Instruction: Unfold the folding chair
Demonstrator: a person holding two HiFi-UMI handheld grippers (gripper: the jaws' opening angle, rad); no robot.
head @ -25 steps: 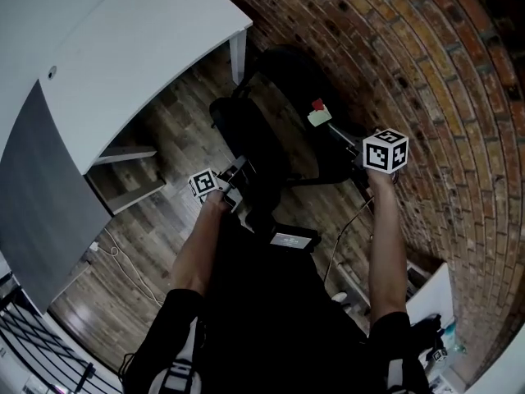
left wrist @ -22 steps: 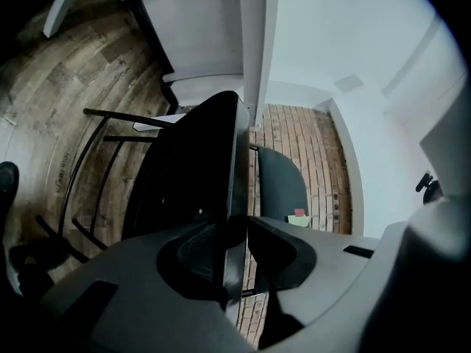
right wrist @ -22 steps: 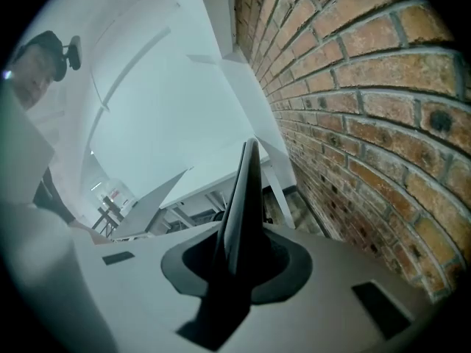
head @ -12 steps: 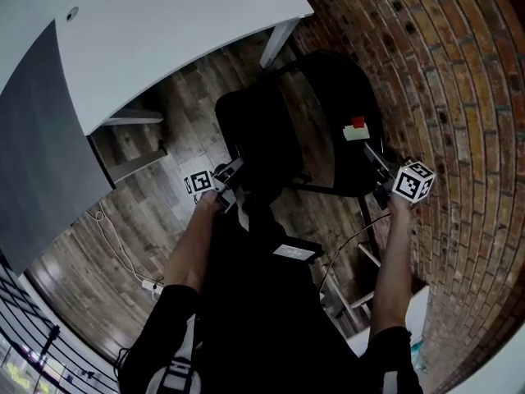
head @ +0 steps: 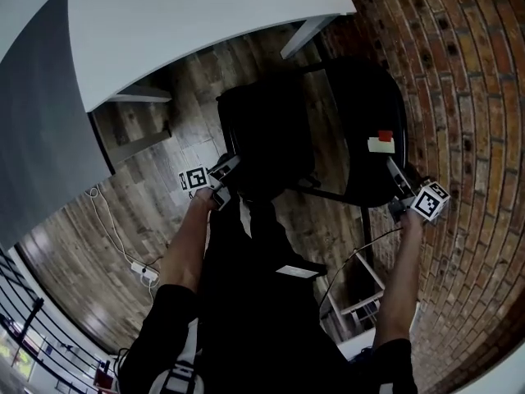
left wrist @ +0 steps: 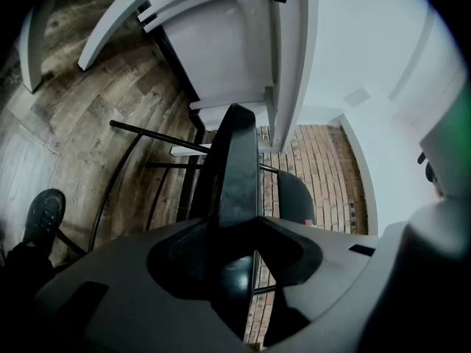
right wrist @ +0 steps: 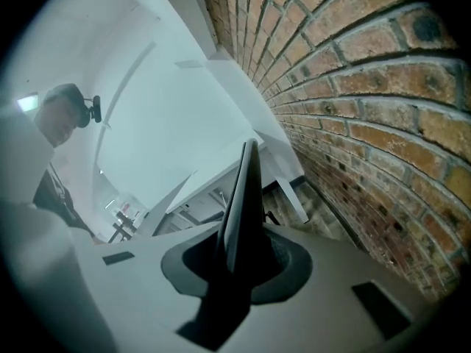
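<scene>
The folding chair (head: pixel 275 130) stands on the wooden floor (head: pixel 123 220), straight ahead of both hand-held grippers and between them.

The left hand-held gripper (head: pixel 228 172) sits at the near left corner of the black seat (head: pixel 262 150). Its jaws have just been opening. The left gripper view shows the seat's dark edge running up between them, but the jaws look parted and no longer clamped on it.

The right hand-held gripper (head: pixel 399 191) is closed on the outer edge of the backrest (head: pixel 361 113), which shows edge-on as a thin black blade between its jaws. A red and white tag (head: pixel 381 142) on the backrest lies just beyond this gripper.

The brick wall (head: pixel 476 97) rises close on the right gripper's outer side. A white bench (head: pixel 205 23) stands beyond the chair, further from both grippers.
</scene>
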